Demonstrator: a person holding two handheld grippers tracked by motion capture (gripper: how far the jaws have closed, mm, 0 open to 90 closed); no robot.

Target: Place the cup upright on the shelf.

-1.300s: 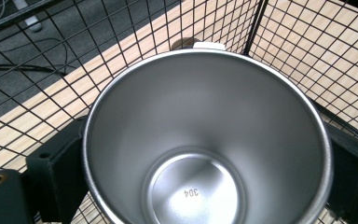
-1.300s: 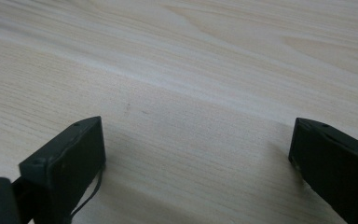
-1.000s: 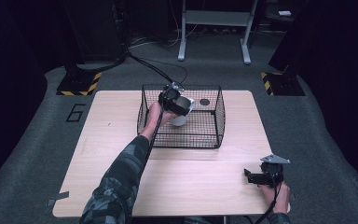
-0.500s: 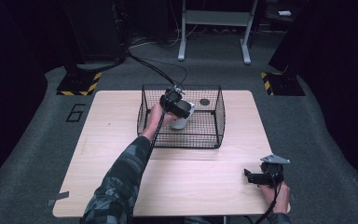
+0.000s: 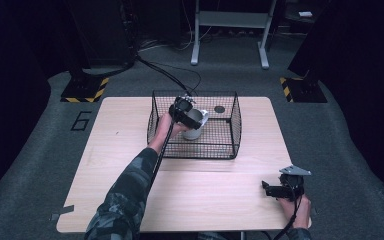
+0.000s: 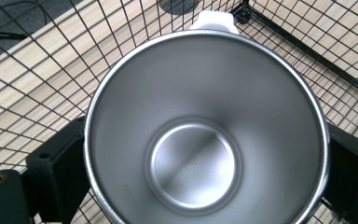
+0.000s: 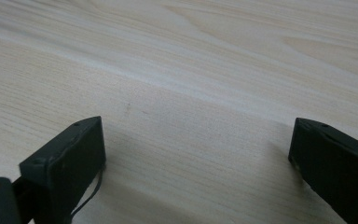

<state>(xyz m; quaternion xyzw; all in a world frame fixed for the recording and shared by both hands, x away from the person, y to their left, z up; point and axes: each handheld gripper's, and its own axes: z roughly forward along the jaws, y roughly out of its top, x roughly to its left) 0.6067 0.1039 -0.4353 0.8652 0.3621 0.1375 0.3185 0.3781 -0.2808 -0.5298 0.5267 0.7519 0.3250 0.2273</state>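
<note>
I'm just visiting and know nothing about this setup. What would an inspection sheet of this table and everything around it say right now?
Surface: pale wooden table, bare apart from the basket.
Job's things: steel cup, empty, white handle, held inside the black wire basket; whether it touches the basket floor cannot be told.
Clutter: small dark round thing in the basket's far corner.
Tools: left tool clamps the cup from both sides; right tool open, low over the near right table corner, holding nothing.
Cables: black cable runs from the left tool over the floor; another trails along the sleeve.
Surroundings: grey carpet, striped stand bases, a metal frame beyond the table.
</note>
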